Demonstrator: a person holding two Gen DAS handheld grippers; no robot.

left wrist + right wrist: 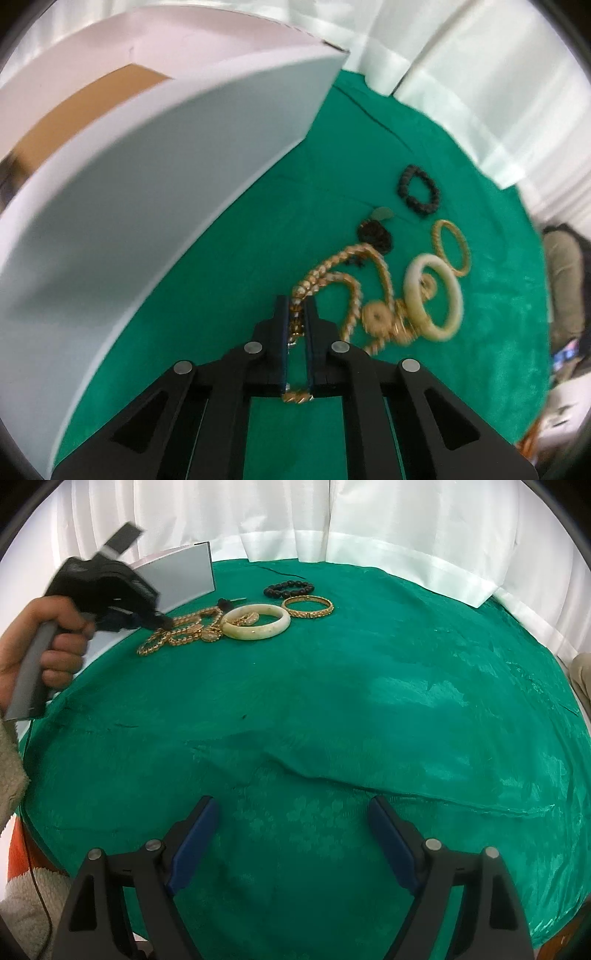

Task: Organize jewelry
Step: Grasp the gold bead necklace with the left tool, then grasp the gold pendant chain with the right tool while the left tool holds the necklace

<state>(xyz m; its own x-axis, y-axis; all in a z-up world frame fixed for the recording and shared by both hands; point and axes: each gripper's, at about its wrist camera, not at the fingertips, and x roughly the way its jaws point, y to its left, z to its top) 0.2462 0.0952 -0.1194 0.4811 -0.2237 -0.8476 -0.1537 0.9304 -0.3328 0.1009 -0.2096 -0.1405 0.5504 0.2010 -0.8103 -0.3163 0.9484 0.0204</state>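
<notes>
**Mia:** What is the left claw (296, 306) holding?

**Ben:** It is pinching the long gold chain necklace (334, 275). Its 2 fingers are squeezing nearly together, with gold links showing between them and a bit sticking out behind. The rest of the chain is lying in loops on the green cloth counter (258, 221), just beside the big white cardboard box (147, 177).

**Mia:** Is the chain going to be easy to lift?

**Ben:** I am thinking it is light but floppy. It will be hanging down and swinging, and it may be snagging on the round gold earrings (376, 317) that are touching it. The smooth cream bangle (434, 295) is lying right against that pile too, so it could be getting dragged. Holding the chain near its middle looks best to me.

**Mia:** And the other rings?

**Ben:** The cream bangle and the thin gold bangle (451, 247) are looking hard and stiff, and maybe slippery. Grabbing 1 side of the rim should work. The black bead bracelet (419, 190) is looking bendy.

**Mia:** What is the right claw (291, 812) doing?

**Ben:** It is hanging wide open over bare green cloth, well apart from the jewelry, holding nothing.
</notes>
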